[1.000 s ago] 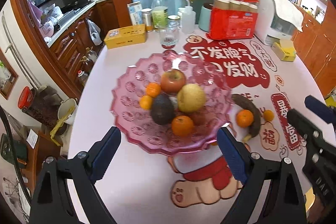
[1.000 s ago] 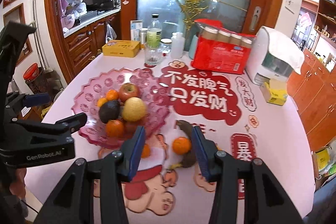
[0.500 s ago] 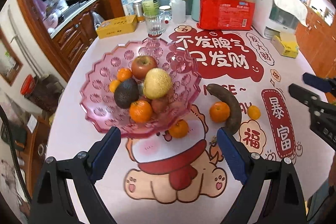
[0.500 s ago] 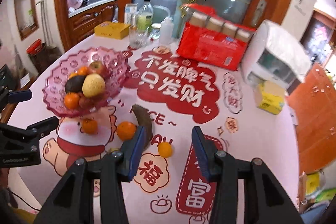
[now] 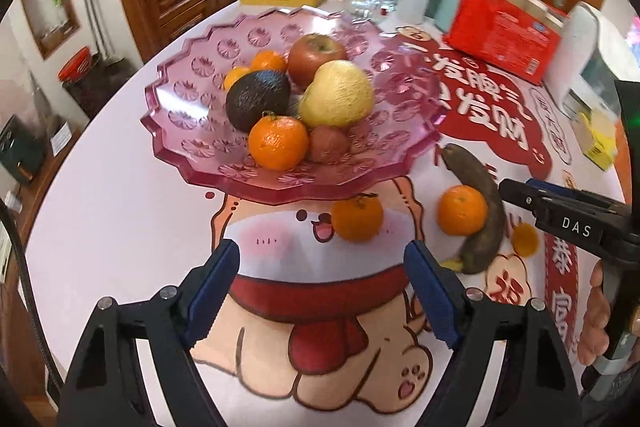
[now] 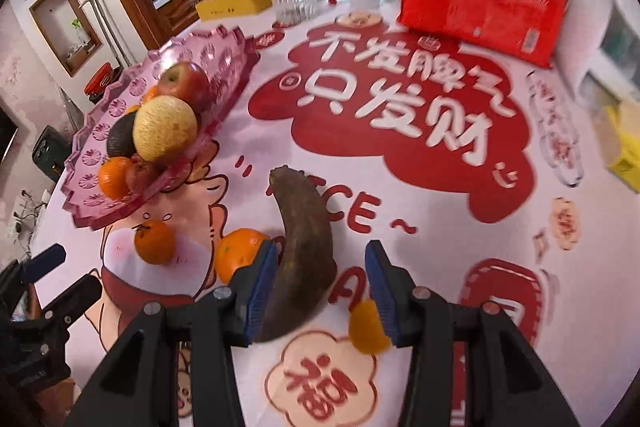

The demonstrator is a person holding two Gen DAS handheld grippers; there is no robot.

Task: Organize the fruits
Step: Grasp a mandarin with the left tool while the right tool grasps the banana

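From the left wrist view, the left tongs (image 5: 322, 279) hang released above the tabletop (image 5: 120, 227), their blue pads wide apart and empty over the cartoon print. Just ahead stands the pink fruit dish (image 5: 192, 131), holding a red apple (image 5: 316, 57), a yellow pear (image 5: 338, 95), an avocado (image 5: 256, 99) and a tangerine (image 5: 279, 143). A loose tangerine (image 5: 357, 218) lies on the tabletop at the dish's near edge, a second loose tangerine (image 5: 462, 215) lies to its right, touching a blackened banana (image 5: 482, 223), and a small kumquat (image 5: 525, 239) sits just beyond the banana. The right tongs (image 5: 560, 215) reach in from the right edge above the banana; from here I cannot tell their gap. From the right wrist view, the right tongs (image 6: 322, 285) are released, pads apart, straddling the blackened banana (image 6: 304, 239), with the left pad near the peel. The kumquat (image 6: 366, 327) lies beside the right pad, and the second tangerine (image 6: 240, 253) sits just outside the left pad.
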